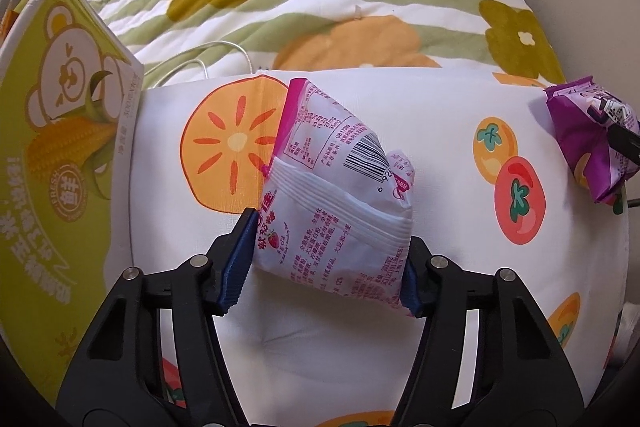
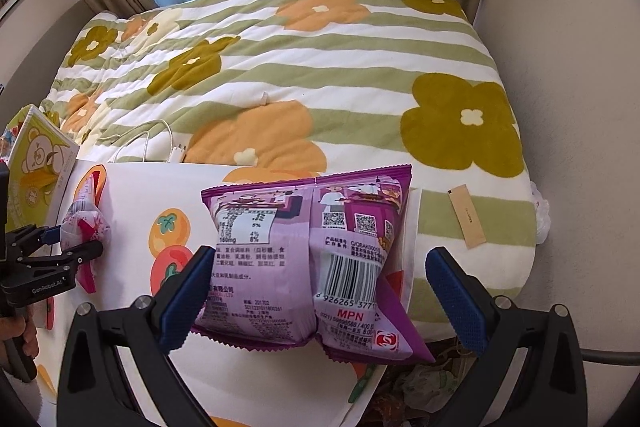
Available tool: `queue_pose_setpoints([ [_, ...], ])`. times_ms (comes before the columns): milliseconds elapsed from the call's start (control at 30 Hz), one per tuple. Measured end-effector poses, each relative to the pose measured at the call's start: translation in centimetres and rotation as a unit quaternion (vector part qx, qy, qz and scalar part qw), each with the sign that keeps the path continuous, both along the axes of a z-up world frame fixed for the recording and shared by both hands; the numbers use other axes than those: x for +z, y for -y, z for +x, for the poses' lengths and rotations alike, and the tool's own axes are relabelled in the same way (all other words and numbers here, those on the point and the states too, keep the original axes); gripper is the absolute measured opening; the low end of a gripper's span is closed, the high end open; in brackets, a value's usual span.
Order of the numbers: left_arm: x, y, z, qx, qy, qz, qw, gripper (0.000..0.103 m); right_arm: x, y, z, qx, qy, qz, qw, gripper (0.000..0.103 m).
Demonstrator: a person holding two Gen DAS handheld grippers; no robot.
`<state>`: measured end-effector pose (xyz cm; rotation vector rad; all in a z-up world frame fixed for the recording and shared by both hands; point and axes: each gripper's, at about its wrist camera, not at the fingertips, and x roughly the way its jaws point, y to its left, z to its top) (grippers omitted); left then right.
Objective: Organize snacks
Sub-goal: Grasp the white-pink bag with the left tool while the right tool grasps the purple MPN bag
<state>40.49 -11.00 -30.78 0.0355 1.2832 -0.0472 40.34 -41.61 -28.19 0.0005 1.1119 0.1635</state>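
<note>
My left gripper [image 1: 326,259] is shut on a pink and white strawberry snack packet [image 1: 340,183], holding it by its lower end over a white pillow with persimmon prints [image 1: 440,147]. That gripper and packet [image 2: 86,223] also show at the left of the right wrist view. My right gripper [image 2: 324,295] is open, its blue pads on either side of a purple snack packet [image 2: 304,259] that lies back side up on the pillow [image 2: 152,187]. The right pad stands well clear of the packet. The purple packet also shows at the right edge of the left wrist view [image 1: 588,143].
A green carton with a bear and corn print [image 1: 60,131] stands at the pillow's left side. A striped flower quilt [image 2: 320,67] covers the bed behind, with a white charger cable [image 2: 152,143] and a tan paper strip [image 2: 466,215] on it. Curtains and a window are beyond.
</note>
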Motion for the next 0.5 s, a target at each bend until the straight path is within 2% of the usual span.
queue_pose_setpoints([
  [200, 0.1, -0.1, -0.4, 0.001, -0.002, 0.002, 1.0, 0.057, -0.8, -0.1, 0.5, 0.003, -0.01, 0.007, 1.0, 0.1],
  [267, 0.2, -0.1, -0.6, 0.002, -0.003, 0.001, 1.0, 0.057, -1.0, -0.3, 0.6, 0.012, -0.014, 0.012, 1.0, 0.091],
  [300, 0.4, -0.2, -0.8, 0.003, -0.003, -0.001, 1.0, 0.056, -1.2, -0.5, 0.6, 0.017, -0.017, 0.014, 1.0, 0.082],
  [367, 0.7, -0.2, -1.1, 0.005, -0.002, -0.004, 1.0, 0.056, -1.1, -0.9, 0.4, 0.023, -0.012, 0.001, 1.0, 0.077],
  [400, 1.0, -0.2, -1.3, 0.005, 0.0, -0.005, 1.0, 0.056, -1.1, -1.0, 0.3, 0.025, -0.01, 0.0, 1.0, 0.069],
  [500, 2.2, -0.2, -1.9, 0.003, 0.011, -0.008, 0.9999, 0.056, -1.0, -1.1, -0.1, 0.02, -0.011, 0.007, 1.0, 0.065],
])
